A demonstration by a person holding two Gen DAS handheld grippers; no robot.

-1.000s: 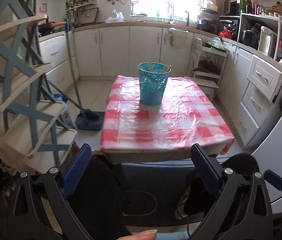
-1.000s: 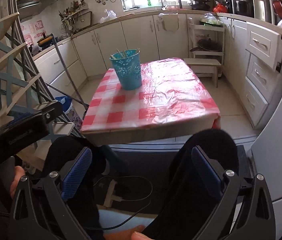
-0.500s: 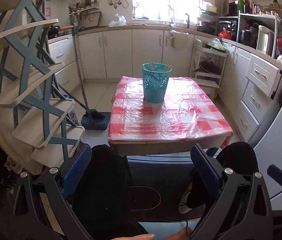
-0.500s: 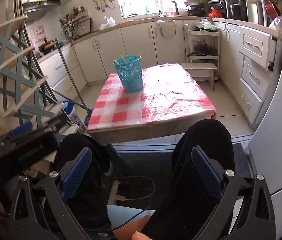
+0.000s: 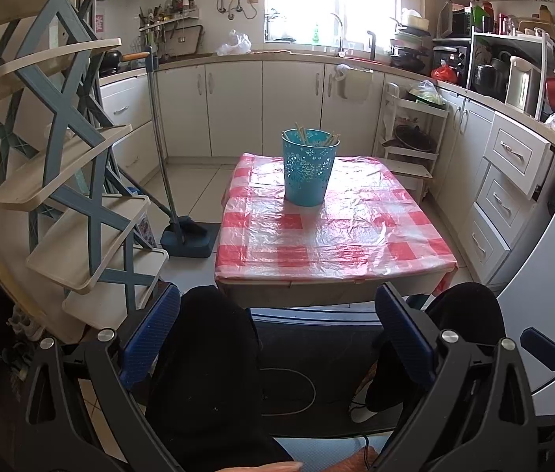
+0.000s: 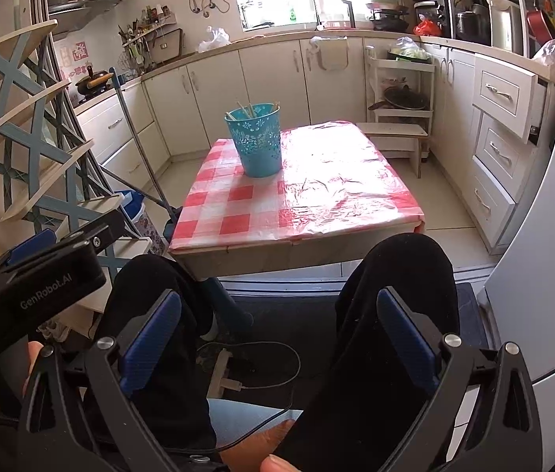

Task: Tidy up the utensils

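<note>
Only the teal bucket (image 5: pixel 309 169) interrupts the tablecloth (image 5: pixel 332 232).

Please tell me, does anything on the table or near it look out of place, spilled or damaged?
Nothing is spilled or broken. The blue bucket stands upright on the checked tablecloth with chopsticks inside. One oddity: a drawer on the right hangs partly open. Both grippers are open and empty.

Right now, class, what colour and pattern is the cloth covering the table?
The tablecloth is red-and-white checked, under a shiny clear plastic film. The right wrist view shows it best.
</note>
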